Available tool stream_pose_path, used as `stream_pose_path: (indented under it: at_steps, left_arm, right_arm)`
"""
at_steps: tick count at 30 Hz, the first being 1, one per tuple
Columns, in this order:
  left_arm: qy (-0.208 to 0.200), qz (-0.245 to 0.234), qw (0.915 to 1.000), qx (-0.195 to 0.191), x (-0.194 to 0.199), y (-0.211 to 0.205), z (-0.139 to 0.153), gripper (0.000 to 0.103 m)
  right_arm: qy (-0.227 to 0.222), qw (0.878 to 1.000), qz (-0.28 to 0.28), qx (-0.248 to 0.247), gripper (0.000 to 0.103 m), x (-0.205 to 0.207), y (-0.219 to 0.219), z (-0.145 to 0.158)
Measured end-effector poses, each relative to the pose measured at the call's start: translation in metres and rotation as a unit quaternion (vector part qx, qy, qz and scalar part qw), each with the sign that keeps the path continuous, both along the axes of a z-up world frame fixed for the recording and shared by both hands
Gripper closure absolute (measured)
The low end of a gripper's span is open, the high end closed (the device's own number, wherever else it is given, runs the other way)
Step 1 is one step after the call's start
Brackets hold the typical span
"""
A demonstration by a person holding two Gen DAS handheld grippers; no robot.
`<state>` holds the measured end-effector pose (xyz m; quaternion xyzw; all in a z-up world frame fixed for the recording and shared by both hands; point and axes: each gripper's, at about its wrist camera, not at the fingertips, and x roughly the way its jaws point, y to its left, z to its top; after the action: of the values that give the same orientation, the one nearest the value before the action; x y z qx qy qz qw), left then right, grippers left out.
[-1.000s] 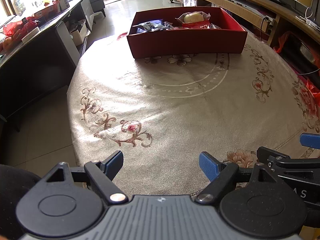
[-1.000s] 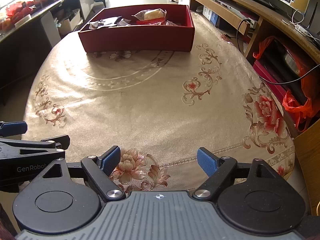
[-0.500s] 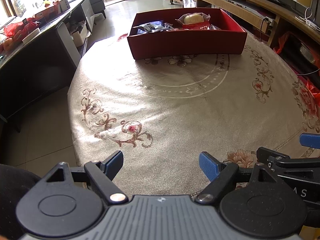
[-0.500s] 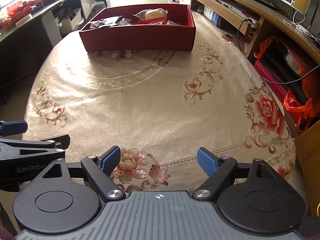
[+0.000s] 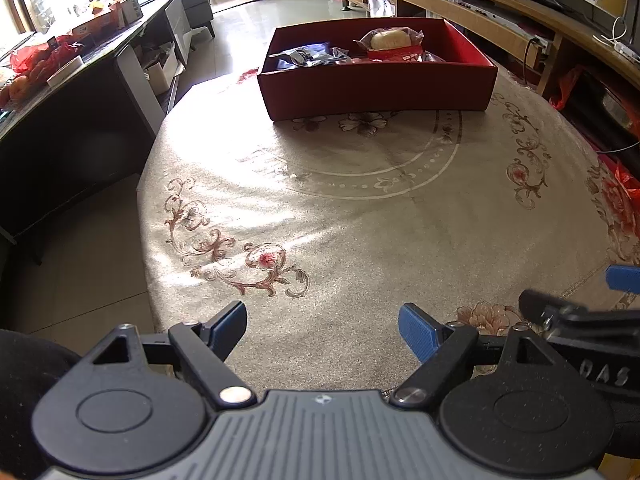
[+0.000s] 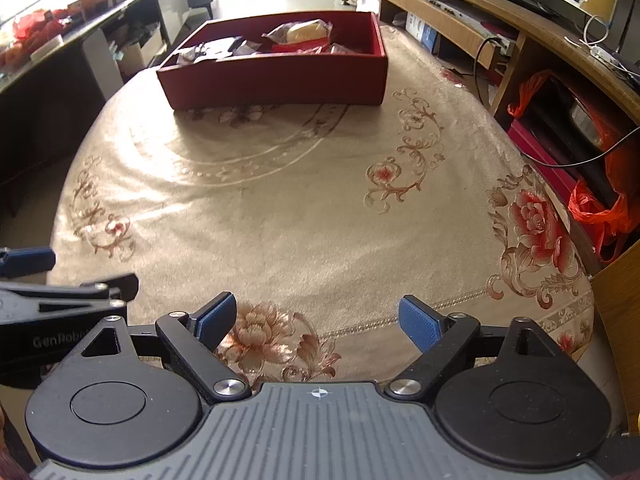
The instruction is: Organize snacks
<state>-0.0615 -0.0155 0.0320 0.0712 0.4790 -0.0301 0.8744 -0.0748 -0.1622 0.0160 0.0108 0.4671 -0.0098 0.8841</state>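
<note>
Left tool [image 5: 322, 326]: apart, empty | right tool [image 6: 318, 316]: opening, empty | red box [image 5: 376, 84]: far across surface [image 5: 360, 220] | risk: overreach shoves box, spilling snacks [image 5: 390, 40]

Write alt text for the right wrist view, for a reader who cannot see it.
A red box holding wrapped snacks sits at the far side of a round table under a beige floral tablecloth. In the foreground the right gripper is opening with nothing between its blue pads, and the left gripper shows at the left edge.

floral tablecloth [image 5: 360, 216], dark sideboard [image 5: 80, 128], orange bags [image 6: 600, 212], wooden shelving [image 6: 460, 12]
</note>
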Motion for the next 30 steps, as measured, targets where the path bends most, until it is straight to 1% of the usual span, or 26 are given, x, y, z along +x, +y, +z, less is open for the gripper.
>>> stream_pose_path:
  at_steps: [11, 30]
  left_arm:
    - [0.012, -0.001, 0.9999, -0.001, 0.002, 0.0, -0.006, 0.024]
    - [0.028, -0.003, 0.9996, 0.002, 0.007, 0.001, -0.015, 0.023]
  right_arm:
    - [-0.008, 1.0, -0.021, 0.015, 0.008, 0.003, -0.014, 0.001]
    - [-0.009, 1.0, -0.015, 0.017, 0.006, 0.009, -0.013, 0.001]
